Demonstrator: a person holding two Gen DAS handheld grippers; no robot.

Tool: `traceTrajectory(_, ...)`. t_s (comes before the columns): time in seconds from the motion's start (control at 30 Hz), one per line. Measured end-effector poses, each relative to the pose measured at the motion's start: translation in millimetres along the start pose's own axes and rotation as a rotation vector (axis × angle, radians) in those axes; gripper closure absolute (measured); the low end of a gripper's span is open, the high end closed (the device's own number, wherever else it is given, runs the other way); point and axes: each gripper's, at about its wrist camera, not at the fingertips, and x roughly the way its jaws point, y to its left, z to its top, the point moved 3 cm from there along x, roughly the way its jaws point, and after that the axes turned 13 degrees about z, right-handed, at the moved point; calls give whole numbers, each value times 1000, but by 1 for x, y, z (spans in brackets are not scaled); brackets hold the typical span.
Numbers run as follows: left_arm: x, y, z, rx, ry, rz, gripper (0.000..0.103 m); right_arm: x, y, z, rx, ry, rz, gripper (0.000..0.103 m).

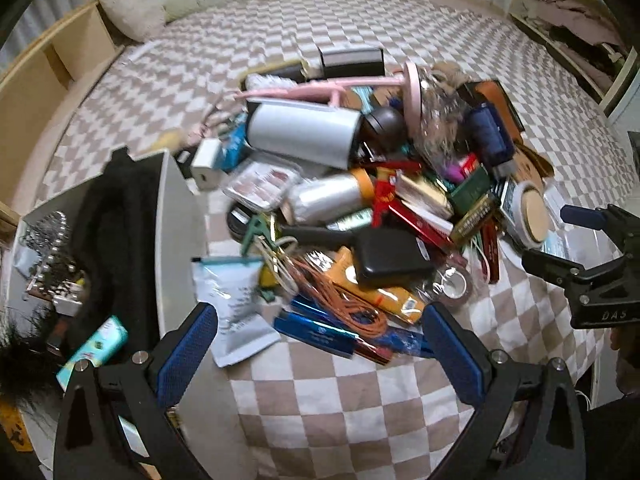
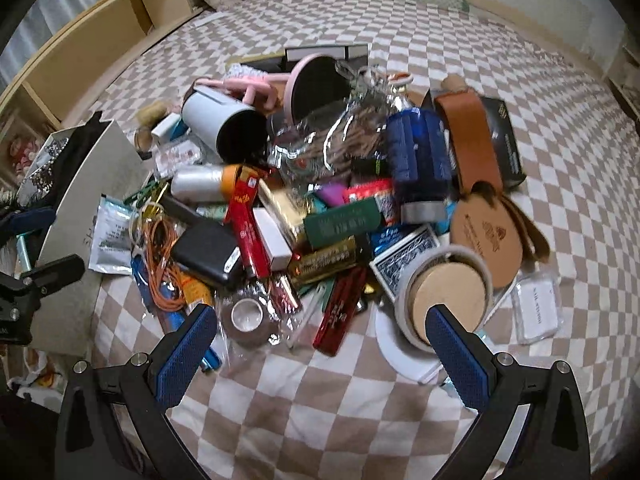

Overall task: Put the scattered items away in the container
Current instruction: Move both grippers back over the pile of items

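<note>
left wrist: above pile's (image 1: pixel 360 200) left | right wrist: its right | shared: pile

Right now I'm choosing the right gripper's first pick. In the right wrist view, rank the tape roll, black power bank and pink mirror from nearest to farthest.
From the right gripper:
1. Tape roll, just ahead, toward the left finger.
2. Black power bank, farther, left side of the pile.
3. Pink mirror, at the pile's far end.
</note>
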Motion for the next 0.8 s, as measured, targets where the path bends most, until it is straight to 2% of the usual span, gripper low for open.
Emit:
traceTrajectory(0.5, 32, -24, -7, 51, 128, -78, 2, 51, 9, -11, 26, 175, 91, 0)
traceTrajectory(0.8, 40, -27, -4, 47, 154, -115, 2, 72, 34, -11, -95, 209, 105, 0)
